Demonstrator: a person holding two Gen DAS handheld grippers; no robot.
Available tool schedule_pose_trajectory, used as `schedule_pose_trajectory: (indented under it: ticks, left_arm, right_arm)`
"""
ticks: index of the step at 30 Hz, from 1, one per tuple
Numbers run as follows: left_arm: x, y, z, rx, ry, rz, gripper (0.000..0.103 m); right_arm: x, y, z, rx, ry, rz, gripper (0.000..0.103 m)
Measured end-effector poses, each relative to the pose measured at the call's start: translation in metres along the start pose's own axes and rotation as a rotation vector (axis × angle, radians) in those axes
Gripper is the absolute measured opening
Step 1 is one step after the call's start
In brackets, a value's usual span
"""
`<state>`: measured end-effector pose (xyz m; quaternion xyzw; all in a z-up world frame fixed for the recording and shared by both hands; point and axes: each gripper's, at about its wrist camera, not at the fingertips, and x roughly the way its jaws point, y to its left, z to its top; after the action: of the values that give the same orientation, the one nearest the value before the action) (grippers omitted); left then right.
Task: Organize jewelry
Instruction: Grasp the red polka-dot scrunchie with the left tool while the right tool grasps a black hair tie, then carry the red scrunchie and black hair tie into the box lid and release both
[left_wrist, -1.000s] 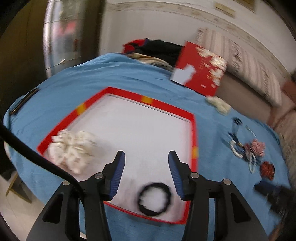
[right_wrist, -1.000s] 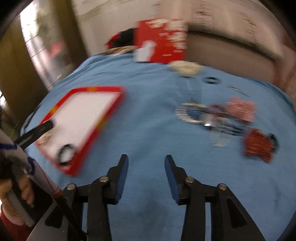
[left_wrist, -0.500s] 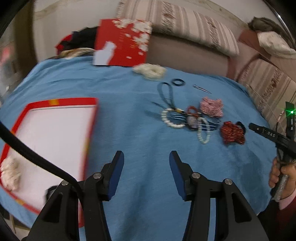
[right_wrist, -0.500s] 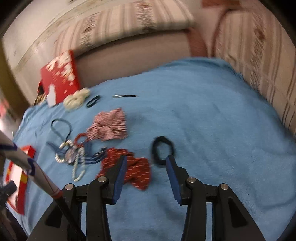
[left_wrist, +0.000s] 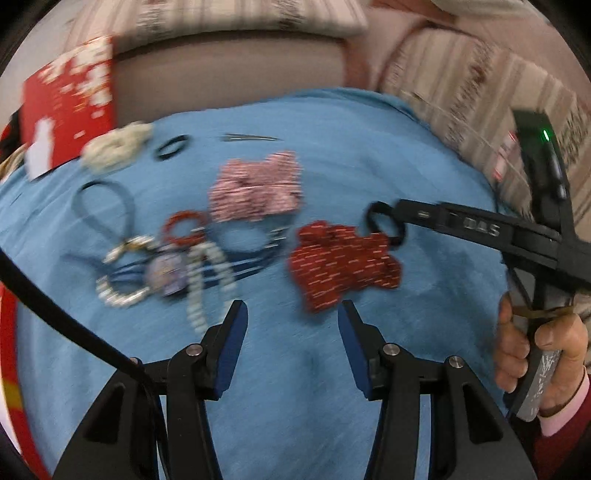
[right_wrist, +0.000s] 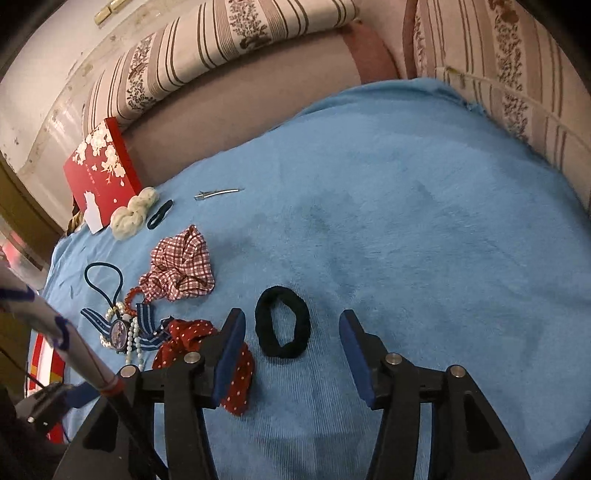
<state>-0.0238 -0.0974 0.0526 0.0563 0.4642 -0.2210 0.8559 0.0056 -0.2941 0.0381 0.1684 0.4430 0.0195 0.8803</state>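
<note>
Draped over the whole bench: a blue plush cloth (right_wrist: 406, 206), soft backing that kept small pieces from rolling. Propped at the far left edge against the striped sofa: a red flat box with white blossoms (right_wrist: 99, 173), seemingly set aside. Scattered left of centre, unsorted: a red-and-white checked fabric scrunchie (right_wrist: 183, 267); a dark red white-dotted fabric scrunchie (right_wrist: 195, 334), partly covered by a claw finger; a tangle of pearl strands, blue striped ribbon and an oval pendant (right_wrist: 122, 326), strands impossible to separate by eye. Centred just ahead of the right claw (right_wrist: 288, 338): a thick black elastic hair band (right_wrist: 282, 326), lying flat, untouched. Right claw spread wide and empty, aligned astride the band, presumably for pickup. Left claw (left_wrist: 291, 325) likewise wide apart, gripping nothing, hovering short of the dotted scrunchie. Smeared by motion blur in the left view: all fine detail. Cut off at the left edge: a red-bordered tray (right_wrist: 42, 360), contents not visible.
</note>
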Motion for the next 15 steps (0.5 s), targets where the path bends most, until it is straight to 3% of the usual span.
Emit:
schedule_pose_trajectory:
  ticks: [6,10,11,12,13,15]
  left_arm:
    - [0.044,-0.019,0.016,0.011,0.076,-0.042,0.050]
    - [0.061,-0.023,0.021,-0.003,0.089,-0.037,0.047]
    - [0.061,-0.025,0.023,-0.001,0.086,-0.033,0.040]
    - [0.062,-0.025,0.023,-0.001,0.089,-0.030,0.013]
    - [0.062,-0.024,0.024,-0.005,0.101,-0.032,0.005]
    - [0.055,-0.017,0.024,-0.050,0.101,-0.059,0.005]
  right_arm:
    - [0.021,-0.004,0.004,0.017,0.050,0.043,0.057]
    - [0.030,0.001,0.004,-0.026,0.081,0.012,0.042]
    - [0.030,0.003,0.004,-0.040,0.080,0.000,0.033]
    - [0.031,0.004,0.004,-0.050,0.081,-0.013,0.024]
    - [0.031,0.003,0.004,-0.048,0.086,-0.014,0.011]
    - [0.027,-0.003,0.006,-0.015,0.079,-0.002,0.009]
